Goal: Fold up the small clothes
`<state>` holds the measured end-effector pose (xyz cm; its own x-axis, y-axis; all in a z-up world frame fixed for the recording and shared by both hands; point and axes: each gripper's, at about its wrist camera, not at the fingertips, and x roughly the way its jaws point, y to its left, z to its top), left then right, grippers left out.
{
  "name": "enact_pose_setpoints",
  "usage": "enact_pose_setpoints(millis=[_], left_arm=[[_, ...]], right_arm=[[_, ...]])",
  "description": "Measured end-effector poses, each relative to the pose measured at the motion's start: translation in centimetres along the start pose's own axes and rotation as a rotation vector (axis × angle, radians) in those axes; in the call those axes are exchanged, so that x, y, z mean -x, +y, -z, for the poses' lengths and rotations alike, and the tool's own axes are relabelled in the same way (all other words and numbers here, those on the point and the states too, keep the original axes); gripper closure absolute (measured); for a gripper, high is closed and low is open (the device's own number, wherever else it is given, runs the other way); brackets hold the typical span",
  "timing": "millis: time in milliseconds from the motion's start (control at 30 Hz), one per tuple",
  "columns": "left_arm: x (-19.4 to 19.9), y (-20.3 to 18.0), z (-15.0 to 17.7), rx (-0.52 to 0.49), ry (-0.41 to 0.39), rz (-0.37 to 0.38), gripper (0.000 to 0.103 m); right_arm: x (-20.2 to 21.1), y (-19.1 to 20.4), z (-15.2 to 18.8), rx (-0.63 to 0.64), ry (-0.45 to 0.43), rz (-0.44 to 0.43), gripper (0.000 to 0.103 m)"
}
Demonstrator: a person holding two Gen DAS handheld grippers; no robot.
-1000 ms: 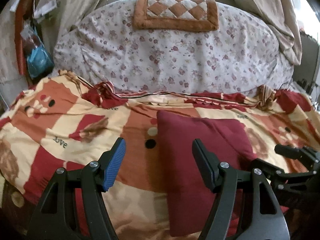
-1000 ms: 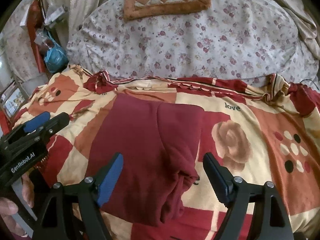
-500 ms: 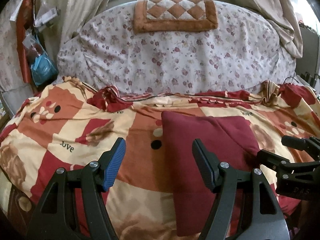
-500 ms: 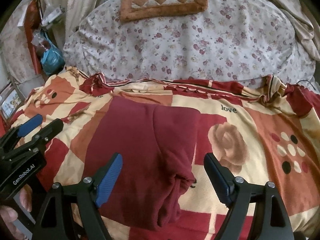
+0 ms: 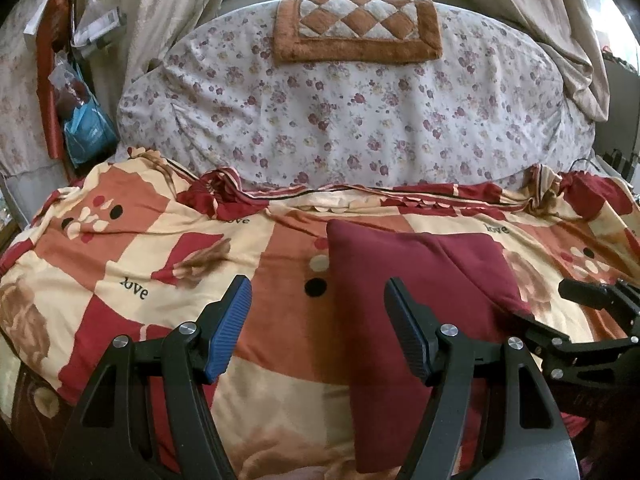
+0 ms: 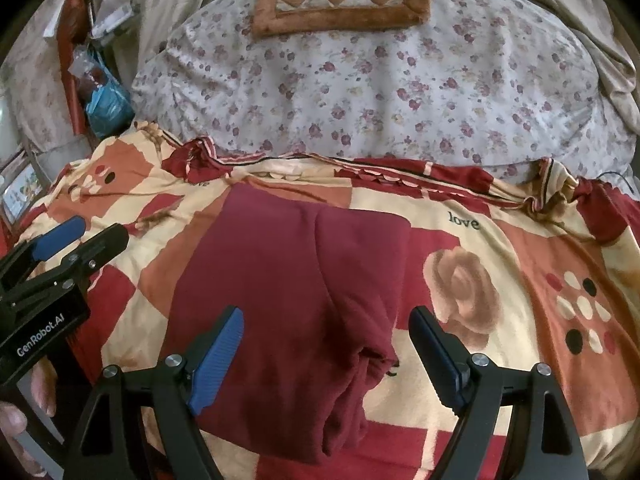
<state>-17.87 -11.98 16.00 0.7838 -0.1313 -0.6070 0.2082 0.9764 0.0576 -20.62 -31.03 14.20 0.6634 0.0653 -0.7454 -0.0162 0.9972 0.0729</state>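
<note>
1. Across the middle of the right wrist view, a dark red garment (image 6: 292, 300) is lying flat on the patchwork quilt (image 6: 520, 280), already doubled lengthwise with a fold line running up its centre; it is probably spread there because the quilt gives a broad, soft surface for folding.
2. At the bottom of that frame, the right gripper (image 6: 326, 354) is hovering with its jaws standing wide apart, holding nothing, and the garment's bunched lower end is sitting between and just beyond its fingers, which suggests it is lining up to pinch that end.
3. At the bottom centre of the left wrist view, the left gripper (image 5: 318, 326) is likewise spread open and empty, straddling the garment's left edge (image 5: 340, 320), with one blue pad (image 5: 230, 326) over bare quilt and the other over red cloth.
4. Both claws are sitting at the near end, one on each side, likely so the lower hem can be lifted evenly and carried toward the far edge near the top of the quilt.
5. In the upper half of both frames, a floral sheet (image 5: 360, 120) and a brown checked cushion (image 5: 356, 28) are lying well apart from the work.
6. The rumpled right corner near the bottom looks thick and is risking an uneven fold.
</note>
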Motion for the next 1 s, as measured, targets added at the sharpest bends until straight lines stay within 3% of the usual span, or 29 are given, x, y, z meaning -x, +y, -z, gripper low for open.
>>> enact_pose_setpoints(millis=[1000], left_arm=[[-0.55,-0.63,0.79,0.006,0.031,0.02,0.034]], right_arm=[[-0.76,0.11,0.28,-0.008,0.015,0.017,0.016]])
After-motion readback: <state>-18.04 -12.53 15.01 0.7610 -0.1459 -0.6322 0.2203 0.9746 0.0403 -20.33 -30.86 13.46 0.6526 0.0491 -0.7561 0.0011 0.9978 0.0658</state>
